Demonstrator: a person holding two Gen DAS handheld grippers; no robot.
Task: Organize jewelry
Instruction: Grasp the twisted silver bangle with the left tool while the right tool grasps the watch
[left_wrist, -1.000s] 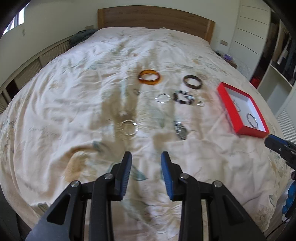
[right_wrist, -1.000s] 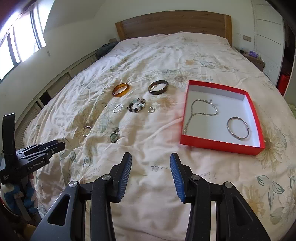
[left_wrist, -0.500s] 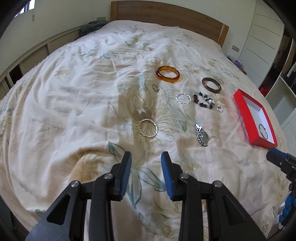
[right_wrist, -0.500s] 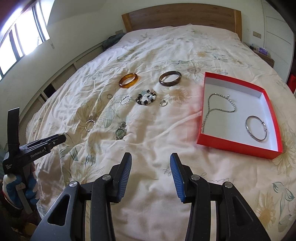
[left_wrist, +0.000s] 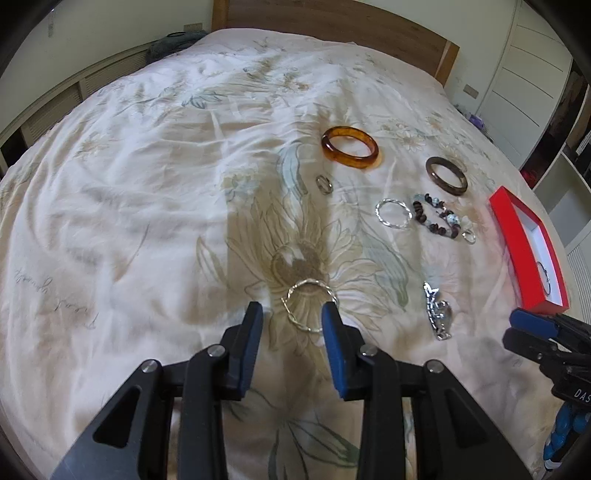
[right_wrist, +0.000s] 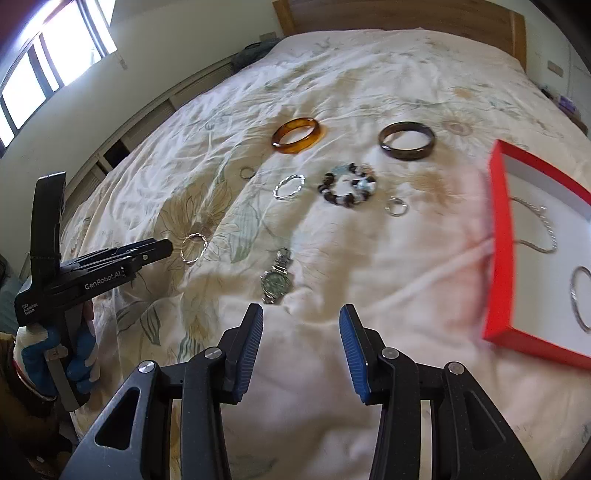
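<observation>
Jewelry lies on a floral bedspread. A twisted silver bangle (left_wrist: 309, 305) (right_wrist: 193, 248) lies just ahead of my open left gripper (left_wrist: 292, 314), partly between its fingertips. Farther off are an amber bangle (left_wrist: 349, 147) (right_wrist: 297, 135), a dark bangle (left_wrist: 446, 180) (right_wrist: 407, 140), a beaded bracelet (left_wrist: 437, 216) (right_wrist: 348, 188), a second silver bangle (left_wrist: 393, 214) and a watch (left_wrist: 439, 314) (right_wrist: 277, 279). A red box (right_wrist: 499, 236) (left_wrist: 517, 236) holds a chain (right_wrist: 543, 229) and a silver bangle (right_wrist: 578, 299). My right gripper (right_wrist: 301, 320) is open and empty, just short of the watch.
Two small rings (left_wrist: 324, 184) (right_wrist: 396, 206) lie among the bracelets. The wooden headboard (left_wrist: 332, 26) stands at the far end. Cabinets (left_wrist: 532, 74) line the right wall and a window (right_wrist: 48, 66) the left. The left gripper (right_wrist: 110, 258) shows in the right wrist view.
My left gripper has moved forward and down to the twisted silver bangle. My right gripper has moved forward and left toward the watch, so the red box has slid to the right.
</observation>
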